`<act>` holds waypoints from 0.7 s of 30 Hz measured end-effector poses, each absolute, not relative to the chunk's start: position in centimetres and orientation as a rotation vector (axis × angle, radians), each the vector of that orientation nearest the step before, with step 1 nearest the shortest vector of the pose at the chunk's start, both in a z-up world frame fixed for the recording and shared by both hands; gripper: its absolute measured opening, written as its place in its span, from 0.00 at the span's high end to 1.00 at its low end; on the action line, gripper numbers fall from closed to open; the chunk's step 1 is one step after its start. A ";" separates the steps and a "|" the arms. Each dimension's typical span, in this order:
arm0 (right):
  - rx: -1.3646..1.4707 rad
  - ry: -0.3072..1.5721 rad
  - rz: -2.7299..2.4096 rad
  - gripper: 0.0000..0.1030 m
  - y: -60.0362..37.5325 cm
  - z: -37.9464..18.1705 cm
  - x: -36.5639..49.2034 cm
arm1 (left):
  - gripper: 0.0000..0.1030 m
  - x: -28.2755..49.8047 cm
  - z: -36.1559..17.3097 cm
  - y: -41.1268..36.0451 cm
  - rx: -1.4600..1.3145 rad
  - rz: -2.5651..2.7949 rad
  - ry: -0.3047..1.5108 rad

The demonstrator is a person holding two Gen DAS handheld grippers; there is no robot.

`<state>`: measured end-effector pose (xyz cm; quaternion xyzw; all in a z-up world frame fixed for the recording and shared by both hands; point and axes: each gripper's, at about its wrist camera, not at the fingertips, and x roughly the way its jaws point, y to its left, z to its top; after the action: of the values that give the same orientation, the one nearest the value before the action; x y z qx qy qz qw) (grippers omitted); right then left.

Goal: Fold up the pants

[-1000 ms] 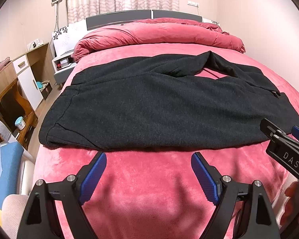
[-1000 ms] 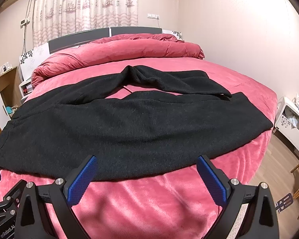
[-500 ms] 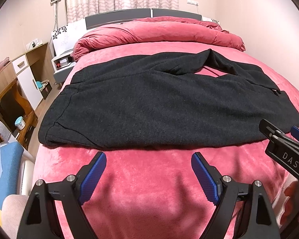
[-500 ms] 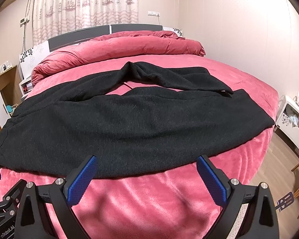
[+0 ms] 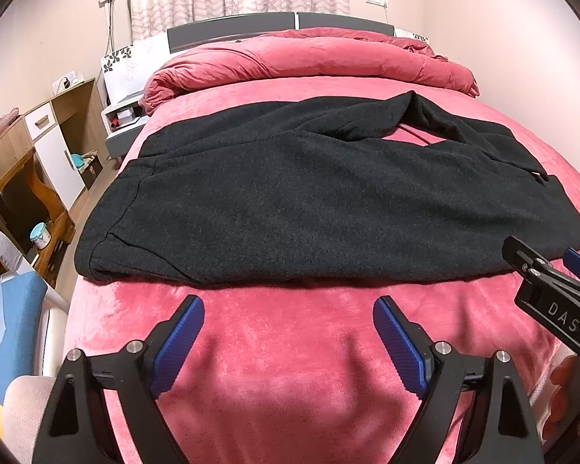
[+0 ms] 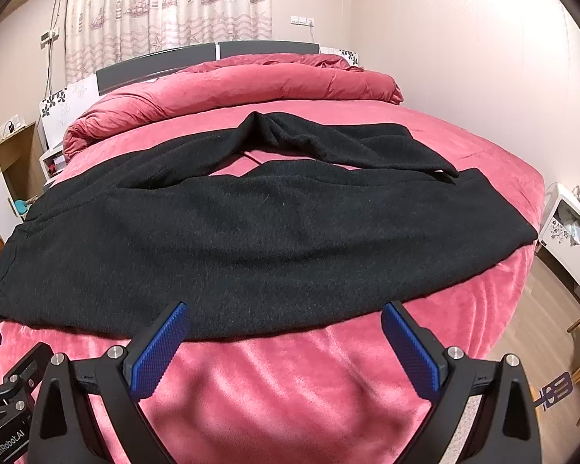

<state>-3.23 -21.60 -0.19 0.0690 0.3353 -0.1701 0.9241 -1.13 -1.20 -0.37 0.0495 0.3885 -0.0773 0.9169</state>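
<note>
While both grippers hover just short of the near edge of the pants, the left gripper with jaws wide apart and empty, having just opened a touch, and the right gripper likewise agape, folding looks unstarted. Spread sideways across the plush pink bed, the fuzzy black cloth lies flat, legs splayed beyond; next, I judge, each must pinch that near edge.

The right tongs are cut off by the left-wrist view's edge.
</note>
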 end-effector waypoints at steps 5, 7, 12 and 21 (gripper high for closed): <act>0.142 0.697 -0.342 0.02 -21.6 -0.4 -3.0 | 0.09 -0.9 -0.4 -1.1 0.107 -0.161 0.810; 0.146 0.711 -0.334 0.02 -21.6 -0.5 -2.8 | 0.08 -0.6 -0.4 -1.1 0.110 -0.158 0.818; 0.178 0.732 -0.297 0.02 -22.6 -0.1 -1.8 | 0.04 0.5 0.0 -1.0 0.118 -0.170 0.848; 0.240 0.733 -0.220 0.01 -28.5 1.7 1.7 | 0.00 5.0 3.9 -0.7 0.150 -0.191 0.759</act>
<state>1.67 -28.51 1.70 0.1169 0.3567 -0.1072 0.9207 5.01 -0.69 3.89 0.0731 0.3694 -0.0931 0.9217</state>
